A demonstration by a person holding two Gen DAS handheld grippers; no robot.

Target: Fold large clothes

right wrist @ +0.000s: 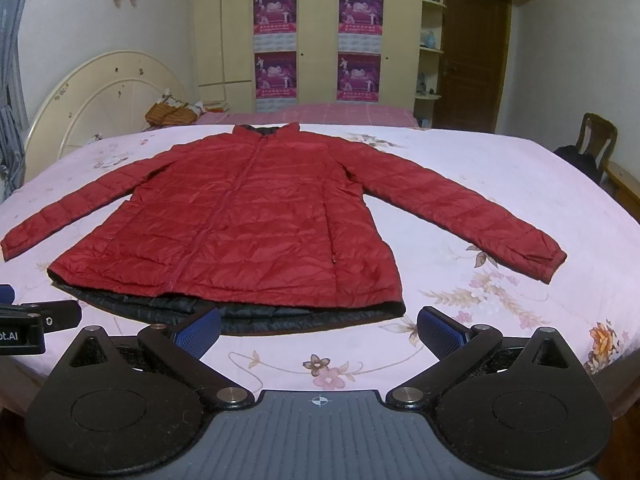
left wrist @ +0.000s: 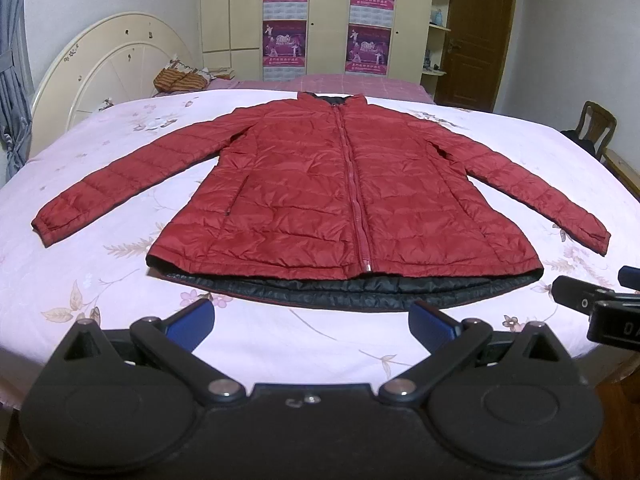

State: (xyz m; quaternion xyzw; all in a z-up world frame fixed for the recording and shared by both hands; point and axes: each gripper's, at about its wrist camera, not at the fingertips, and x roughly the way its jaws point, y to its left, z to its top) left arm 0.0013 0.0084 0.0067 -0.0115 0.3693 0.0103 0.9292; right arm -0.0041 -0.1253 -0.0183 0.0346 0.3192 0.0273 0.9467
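A red quilted jacket (left wrist: pixel 320 184) lies flat and zipped on the pink floral bed sheet (left wrist: pixel 100 280), collar away from me, both sleeves spread out to the sides. Its black lining shows along the near hem (left wrist: pixel 320 292). It also shows in the right wrist view (right wrist: pixel 248 220). My left gripper (left wrist: pixel 312 322) is open and empty, just short of the hem's middle. My right gripper (right wrist: pixel 320 330) is open and empty, near the hem's right end. Each gripper shows at the edge of the other's view: the right one (left wrist: pixel 600 304) and the left one (right wrist: pixel 36 320).
A cream round headboard (left wrist: pixel 104 68) stands at the left, with a striped bag (left wrist: pixel 180 78) beside it. A wardrobe with posters (left wrist: pixel 328 20) and a brown door (left wrist: pixel 476 36) are behind. A wooden chair (left wrist: pixel 596 128) stands at the right of the bed.
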